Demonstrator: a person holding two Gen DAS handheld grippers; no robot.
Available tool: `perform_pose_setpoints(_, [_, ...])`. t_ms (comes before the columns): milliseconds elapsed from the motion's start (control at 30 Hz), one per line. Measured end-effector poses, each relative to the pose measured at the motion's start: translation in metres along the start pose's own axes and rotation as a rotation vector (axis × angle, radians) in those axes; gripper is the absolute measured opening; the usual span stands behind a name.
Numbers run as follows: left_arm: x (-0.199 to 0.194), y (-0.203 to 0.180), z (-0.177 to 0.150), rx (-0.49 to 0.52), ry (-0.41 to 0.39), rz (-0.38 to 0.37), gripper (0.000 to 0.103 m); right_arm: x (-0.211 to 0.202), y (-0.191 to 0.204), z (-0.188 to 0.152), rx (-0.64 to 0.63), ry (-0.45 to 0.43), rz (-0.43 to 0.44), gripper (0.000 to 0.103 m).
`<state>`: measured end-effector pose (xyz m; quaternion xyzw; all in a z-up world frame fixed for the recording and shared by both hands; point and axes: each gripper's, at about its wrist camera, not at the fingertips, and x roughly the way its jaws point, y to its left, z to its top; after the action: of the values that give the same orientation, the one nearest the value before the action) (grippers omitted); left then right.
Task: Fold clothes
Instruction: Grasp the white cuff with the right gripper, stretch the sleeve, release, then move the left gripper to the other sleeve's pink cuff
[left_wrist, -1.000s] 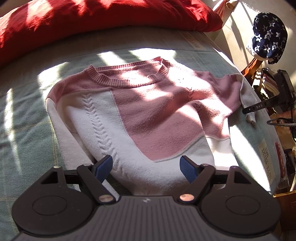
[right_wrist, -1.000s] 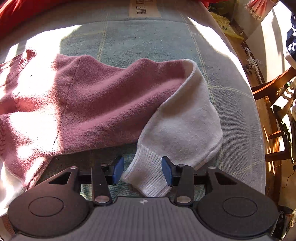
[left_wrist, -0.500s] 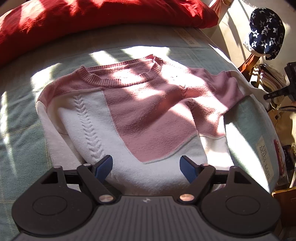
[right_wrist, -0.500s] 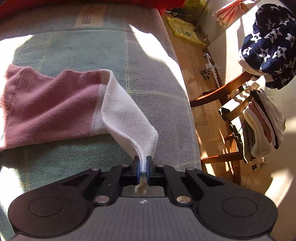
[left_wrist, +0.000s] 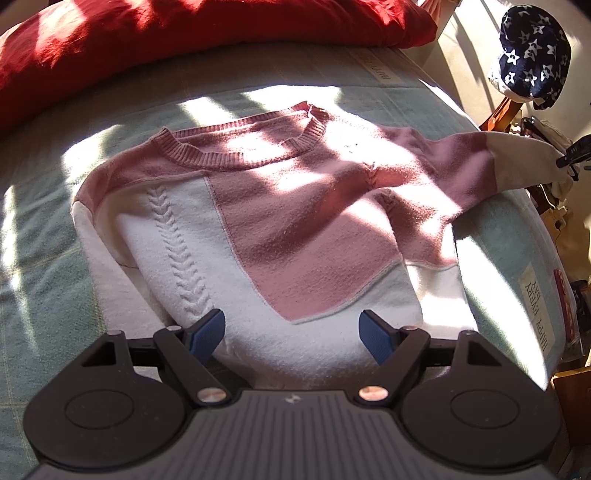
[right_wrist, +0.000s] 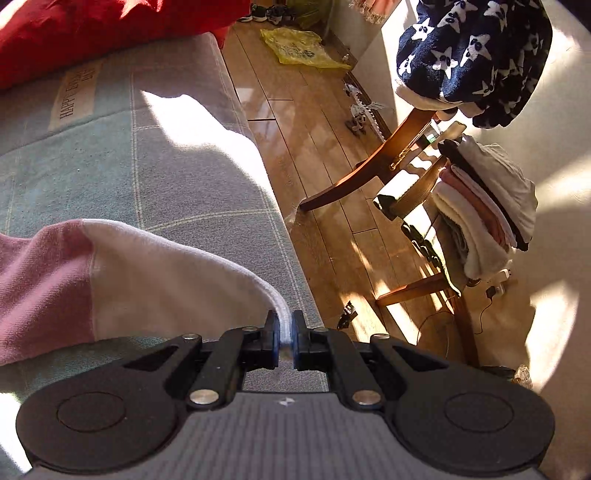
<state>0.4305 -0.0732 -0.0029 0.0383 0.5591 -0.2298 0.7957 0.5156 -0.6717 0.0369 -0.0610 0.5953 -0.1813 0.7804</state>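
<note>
White ribbed knit is clamped between the blue pads of the right gripper (right_wrist: 284, 338): its jaws are clenched on the cuff of the sleeve (right_wrist: 159, 273), which stretches taut away from them, off-white near the cuff and pink further in, lifted above the bed (right_wrist: 177, 184) near its right edge, with wooden floor just past that edge. The left gripper (left_wrist: 293, 334) has its jaws released and wide apart, grasping nothing, poised over the bottom hem of the sweater (left_wrist: 258, 221). The sweater lies front up across the middle of the bed's pale green checked cover, neckline towards the red pillow (left_wrist: 184, 40) at the far edge, body mostly flat though a little rumpled near the right armpit. Its other sleeve seems to lie tucked along the body's left side. By my reading the folding has barely begun: the garment is spread out and one sleeve is drawn outward, but no fold over the body shows yet. Left to do are bringing the sleeves across and doubling the body. Beyond the bed, a chair (right_wrist: 388, 162) holds a stack of already folded clothes (right_wrist: 480, 206).
</note>
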Motion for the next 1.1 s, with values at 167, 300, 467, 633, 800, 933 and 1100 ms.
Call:
perform_pose_setpoints(167, [0.0, -0.002, 0.001, 0.007, -0.002, -0.005, 0.079, 0.01, -0.01, 0.008, 0.023, 0.019, -0.106, 0.018])
perform_pose_setpoints(300, [0.0, -0.001, 0.001, 0.006, -0.003, -0.002, 0.079, 0.011, 0.004, 0.006, 0.014, -0.008, -0.066, 0.02])
perform_pose_setpoints(467, [0.002, -0.002, 0.001, 0.004, 0.0, -0.002, 0.079, 0.005, 0.078, 0.0, -0.093, -0.039, 0.195, 0.036])
perform_pose_setpoints(633, [0.002, -0.003, -0.001, 0.003, -0.002, -0.004, 0.079, 0.002, 0.186, -0.002, -0.181, -0.065, 0.491, 0.037])
perform_pose_setpoints(800, [-0.004, 0.004, -0.007, -0.02, -0.008, 0.001, 0.079, 0.016, 0.278, -0.006, -0.282, -0.097, 0.558, 0.042])
perform_pose_setpoints(933, [-0.008, 0.015, -0.017, -0.05, -0.008, 0.016, 0.079, 0.029, 0.3, -0.001, -0.27, -0.171, 0.519, 0.055])
perform_pose_setpoints(1100, [-0.008, 0.026, -0.026, -0.109, -0.017, 0.007, 0.079, 0.034, 0.3, 0.007, -0.209, -0.181, 0.531, 0.061])
